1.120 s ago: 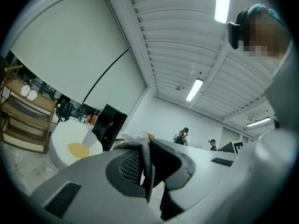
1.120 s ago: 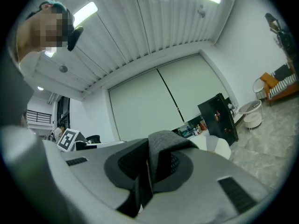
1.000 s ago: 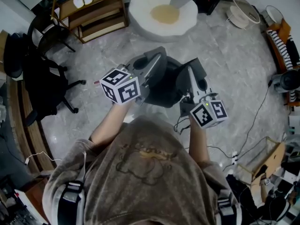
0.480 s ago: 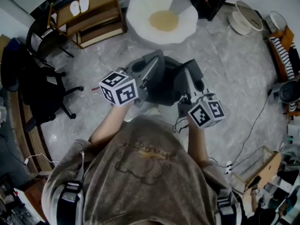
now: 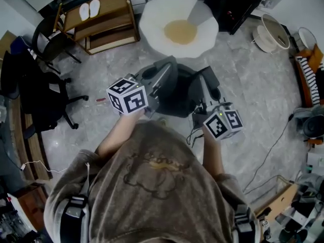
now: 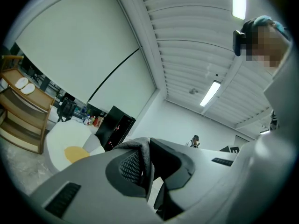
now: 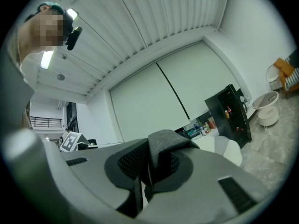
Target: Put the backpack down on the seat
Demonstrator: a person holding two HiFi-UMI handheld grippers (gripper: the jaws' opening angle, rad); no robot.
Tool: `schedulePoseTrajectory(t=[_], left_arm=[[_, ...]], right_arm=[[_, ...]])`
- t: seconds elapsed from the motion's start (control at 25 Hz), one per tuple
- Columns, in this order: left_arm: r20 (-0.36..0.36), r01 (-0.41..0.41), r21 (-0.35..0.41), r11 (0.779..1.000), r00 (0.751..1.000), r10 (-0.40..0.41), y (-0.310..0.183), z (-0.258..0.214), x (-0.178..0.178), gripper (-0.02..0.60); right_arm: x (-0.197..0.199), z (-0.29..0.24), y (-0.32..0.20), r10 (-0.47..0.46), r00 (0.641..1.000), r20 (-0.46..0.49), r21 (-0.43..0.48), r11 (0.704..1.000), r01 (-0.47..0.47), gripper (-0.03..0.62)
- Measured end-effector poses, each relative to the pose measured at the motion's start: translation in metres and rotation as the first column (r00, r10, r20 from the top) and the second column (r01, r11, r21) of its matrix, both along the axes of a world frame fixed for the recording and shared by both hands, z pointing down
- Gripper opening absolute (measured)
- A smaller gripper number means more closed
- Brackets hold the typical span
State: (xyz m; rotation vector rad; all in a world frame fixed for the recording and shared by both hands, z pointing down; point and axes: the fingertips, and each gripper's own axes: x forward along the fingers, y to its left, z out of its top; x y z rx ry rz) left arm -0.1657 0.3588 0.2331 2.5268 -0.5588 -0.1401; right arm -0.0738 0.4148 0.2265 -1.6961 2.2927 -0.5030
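A dark backpack [image 5: 178, 94] hangs between my two grippers over the marble floor. My left gripper [image 5: 161, 76] is shut on a grey strap [image 6: 140, 158], which is pinched between its jaws in the left gripper view. In the same way, my right gripper [image 5: 208, 87] is shut on the other strap [image 7: 161, 155], folded between its jaws. The seat [image 5: 177, 22] is a white, egg-shaped cushion with a yellow centre. It lies on the floor just beyond the backpack and also shows low at the left as the seat [image 6: 70, 146] in the left gripper view.
A wooden shelf [image 5: 101, 16] with white slippers stands at the back left. A black office chair [image 5: 43, 92] is at the left and a black cabinet [image 5: 235, 1] at the back right. A round white stand [image 5: 271, 27] and cables [image 5: 268, 146] lie on the right.
The seat has come lower in the head view and lies nearer the backpack. Both grippers keep their hold on the straps.
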Motion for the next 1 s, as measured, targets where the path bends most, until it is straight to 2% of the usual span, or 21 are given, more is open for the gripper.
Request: schedulePoseTrajectory(t=[0.48, 1.0], left_arm=[[0.007, 0.019, 0.034, 0.999, 1.000, -0.019, -0.070, 0.004, 0.035, 0.026], [-0.012, -0.022, -0.013, 1.000, 1.000, 0.022, -0.182, 0.024, 0.093, 0.026]], right_arm=[[0.036, 0.005, -0.069, -0.022, 1.000, -0.009, 0.006, 1.000, 0.022, 0.032], [0.087, 0.023, -0.176, 0.004, 1.000, -0.013, -0.028, 1.000, -0.004, 0.032]])
